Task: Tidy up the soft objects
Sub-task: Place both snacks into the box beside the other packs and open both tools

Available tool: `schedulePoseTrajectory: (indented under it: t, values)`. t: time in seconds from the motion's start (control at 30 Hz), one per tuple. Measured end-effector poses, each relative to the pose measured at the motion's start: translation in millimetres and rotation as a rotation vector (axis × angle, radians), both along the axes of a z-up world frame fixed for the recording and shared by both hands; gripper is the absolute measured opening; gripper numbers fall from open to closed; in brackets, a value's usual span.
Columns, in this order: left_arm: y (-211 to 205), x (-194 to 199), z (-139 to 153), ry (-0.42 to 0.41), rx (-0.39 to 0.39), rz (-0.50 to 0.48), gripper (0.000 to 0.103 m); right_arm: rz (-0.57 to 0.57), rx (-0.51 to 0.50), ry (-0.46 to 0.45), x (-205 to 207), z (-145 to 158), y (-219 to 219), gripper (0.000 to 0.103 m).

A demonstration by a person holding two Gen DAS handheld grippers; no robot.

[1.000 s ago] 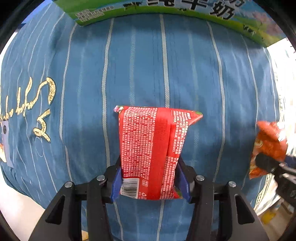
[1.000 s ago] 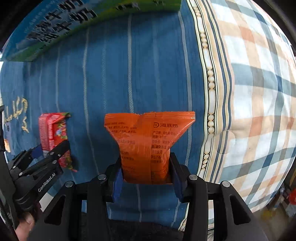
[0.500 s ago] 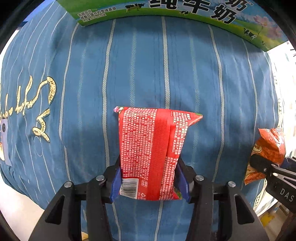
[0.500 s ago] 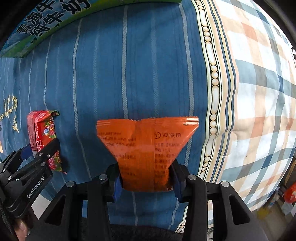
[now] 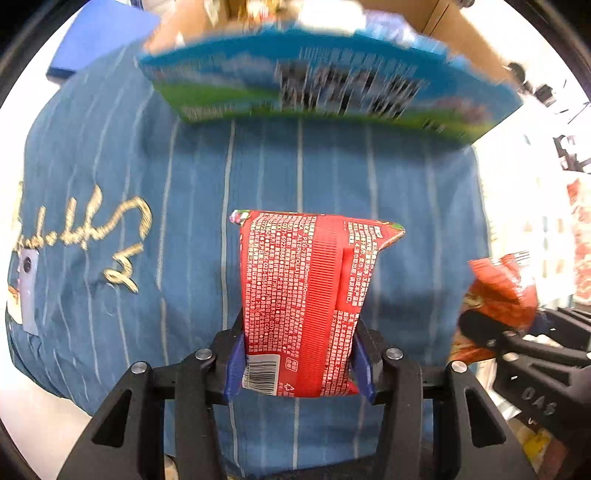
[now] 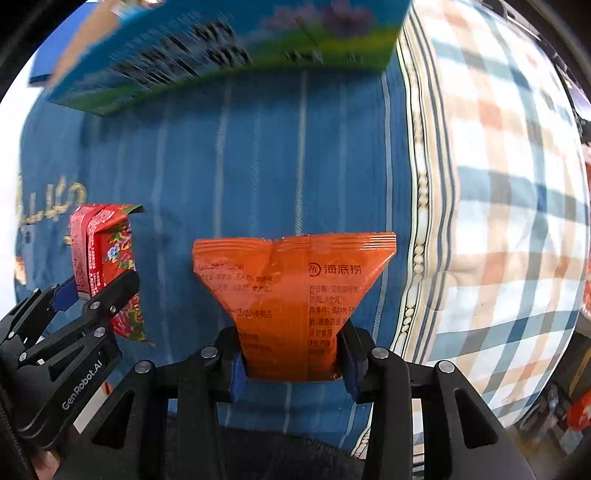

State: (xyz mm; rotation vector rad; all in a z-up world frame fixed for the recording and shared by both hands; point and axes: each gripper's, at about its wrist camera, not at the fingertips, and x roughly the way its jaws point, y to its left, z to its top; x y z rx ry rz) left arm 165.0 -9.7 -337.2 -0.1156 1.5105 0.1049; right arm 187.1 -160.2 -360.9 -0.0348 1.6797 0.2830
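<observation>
1. Blue striped cloth point(image 5: 332, 170) fills the middle of both views; a plaid cloth point(image 6: 509, 206) lies along its right edge in the right view.
2. A blurred milk carton point(image 5: 325, 85) spans the top.
3. Left gripper point(image 5: 297, 365) clamps the red packet point(image 5: 306, 295), frame centre, long axis upright, barcode end down.
4. Right gripper point(image 6: 293, 365) clamps the orange packet point(image 6: 295, 295), frame centre, sealed edge up.

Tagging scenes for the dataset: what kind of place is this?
Probably a home bedroom or storage corner: striped blue bedding beside a plaid quilt, a milk carton box standing on it, and cardboard behind. Each gripper holds a snack packet.
</observation>
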Motion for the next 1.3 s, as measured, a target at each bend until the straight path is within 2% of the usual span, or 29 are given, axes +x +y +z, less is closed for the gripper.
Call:
schedulePoseTrajectory:
  t: [0.3,0.6,0.83,1.03,1.3]
  values:
    - [3,2,96,-0.17,-0.036,-0.008,0.045,0.022,0.071,-0.123,-8,74,-6,0.042]
    - [-7,8,154,-0.283,-0.056,-0.02,0.045,0.009,0.14,-0.21,-7,131,-28,0.042]
    - [-8,12,180,-0.343,-0.06,-0.03,0.045,-0.008,0.175,-0.273,-3,173,-34,0.042]
    - [-2,23,190,-0.376,-0.06,-0.026,0.045,-0.015,0.203,-0.301,10,189,-33,0.042]
    - [18,53,191,-0.397,-0.058,-0.008,0.045,0.02,0.214,-0.357,48,208,-12,0.042]
